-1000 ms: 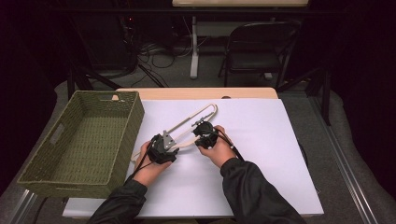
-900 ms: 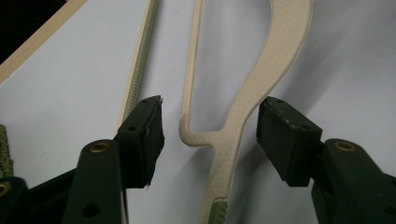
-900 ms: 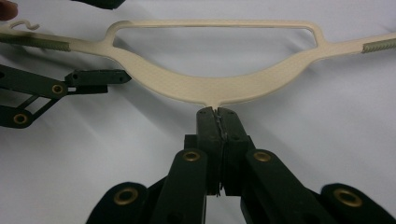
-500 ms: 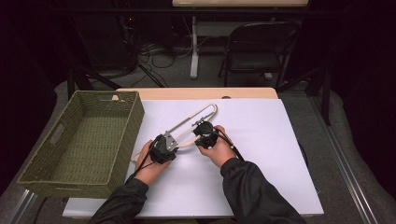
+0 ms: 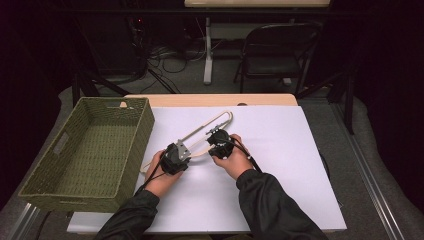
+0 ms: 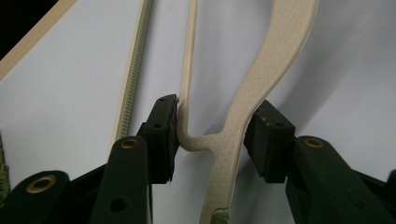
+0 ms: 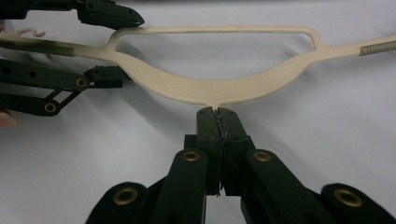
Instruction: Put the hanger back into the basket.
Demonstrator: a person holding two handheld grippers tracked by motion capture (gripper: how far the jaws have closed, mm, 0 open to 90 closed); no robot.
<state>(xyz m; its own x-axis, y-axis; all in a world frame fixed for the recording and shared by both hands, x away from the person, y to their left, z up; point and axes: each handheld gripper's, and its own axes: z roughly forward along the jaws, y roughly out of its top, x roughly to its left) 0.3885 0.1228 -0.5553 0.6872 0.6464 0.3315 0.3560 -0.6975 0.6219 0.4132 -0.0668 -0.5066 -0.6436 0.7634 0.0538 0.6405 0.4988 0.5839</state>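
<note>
Cream hanger (image 5: 210,131) lies mid-table on the white sheet (image 5: 300,165), right of the wicker basket (image 5: 90,150). Right gripper (image 7: 218,112) is clamped tight on the hook stub, probably steadying it. Left gripper (image 6: 217,135) straddles the shoulder with jaws apart, one pad touching, likely about to close.

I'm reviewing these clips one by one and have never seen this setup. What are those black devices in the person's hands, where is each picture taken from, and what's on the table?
No robot here: a person holds a hand-held two-jaw gripper in each hand. The high view looks down from above the person's side of the table; the left gripper and right gripper meet over a white sheet. The other two pictures come from cameras riding on the grippers, looking along their black jaws.

On the sheet lies a cream plastic clothes hanger. A woven green basket stands to the left, and looks empty.

In the right gripper view, the jaws are pinched shut at the hanger's middle, where its hook would start. In the left gripper view, the jaws are open astride one shoulder; one pad touches it, the other stands just clear.
</note>
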